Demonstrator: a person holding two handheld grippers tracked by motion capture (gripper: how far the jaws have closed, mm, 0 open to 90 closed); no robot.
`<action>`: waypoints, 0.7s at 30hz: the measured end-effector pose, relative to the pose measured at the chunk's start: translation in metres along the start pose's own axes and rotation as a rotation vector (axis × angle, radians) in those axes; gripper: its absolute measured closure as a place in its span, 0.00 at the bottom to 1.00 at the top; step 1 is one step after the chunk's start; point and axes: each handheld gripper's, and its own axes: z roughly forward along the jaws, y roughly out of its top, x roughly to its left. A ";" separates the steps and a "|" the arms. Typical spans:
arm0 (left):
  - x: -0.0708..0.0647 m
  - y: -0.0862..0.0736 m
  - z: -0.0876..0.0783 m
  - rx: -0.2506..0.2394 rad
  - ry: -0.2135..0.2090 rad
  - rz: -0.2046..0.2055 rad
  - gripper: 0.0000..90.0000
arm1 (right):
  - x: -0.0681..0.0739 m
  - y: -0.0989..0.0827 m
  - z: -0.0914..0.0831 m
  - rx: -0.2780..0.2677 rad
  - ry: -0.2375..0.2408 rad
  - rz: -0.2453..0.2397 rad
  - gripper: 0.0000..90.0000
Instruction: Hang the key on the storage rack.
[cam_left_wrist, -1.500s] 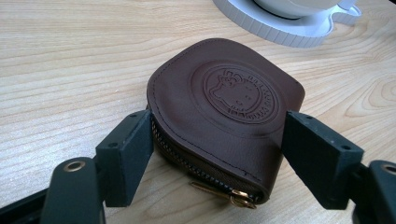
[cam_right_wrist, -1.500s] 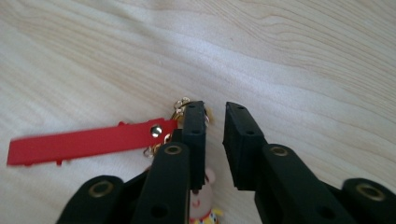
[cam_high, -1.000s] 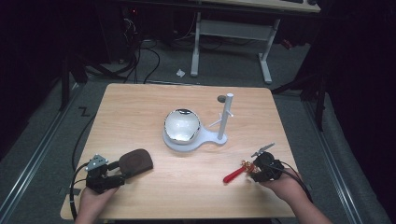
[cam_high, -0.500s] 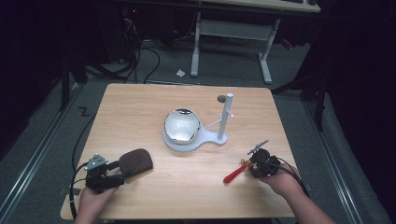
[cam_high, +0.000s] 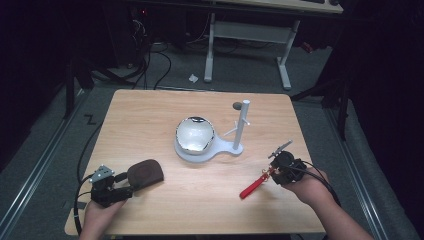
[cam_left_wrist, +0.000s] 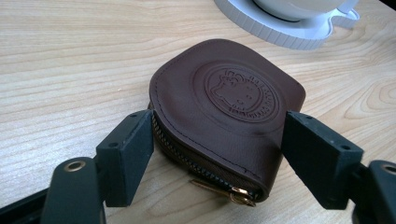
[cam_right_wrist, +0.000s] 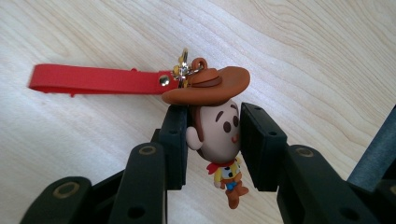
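Note:
A brown leather zip pouch (cam_high: 146, 172) lies flat at the table's front left. My left gripper (cam_high: 124, 187) is shut on it, one pad against each side (cam_left_wrist: 217, 126), with the embossed top (cam_left_wrist: 233, 93) facing up. At the front right, my right gripper (cam_high: 274, 171) holds a keychain: a small cowboy figure (cam_right_wrist: 219, 135) with a brown hat. Its jaws have just closed, and the pads (cam_right_wrist: 215, 116) now press on the figure's head. The red strap (cam_right_wrist: 93, 79) trails from the hat's ring down toward the wood (cam_high: 251, 187).
A white stand (cam_high: 232, 148) sits mid-table with a shiny round bowl (cam_high: 195, 134) on its base and an upright white post (cam_high: 241, 122). A small dark disc (cam_high: 236, 106) lies behind the post. The stand's rim (cam_left_wrist: 289, 32) is just beyond the pouch.
My right gripper has risen a little off the table with the cowboy figure between its jaws. The left gripper and pouch have stayed put.

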 end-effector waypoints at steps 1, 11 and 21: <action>0.000 0.000 -0.001 -0.006 -0.001 0.000 0.29 | -0.001 0.000 -0.002 -0.001 0.002 -0.002 0.71; -0.001 0.001 -0.005 -0.047 -0.009 0.001 0.29 | -0.006 0.008 -0.026 0.003 0.082 0.031 0.71; 0.000 0.001 -0.004 -0.047 -0.010 0.001 0.29 | -0.009 0.021 -0.054 0.016 0.148 0.007 0.71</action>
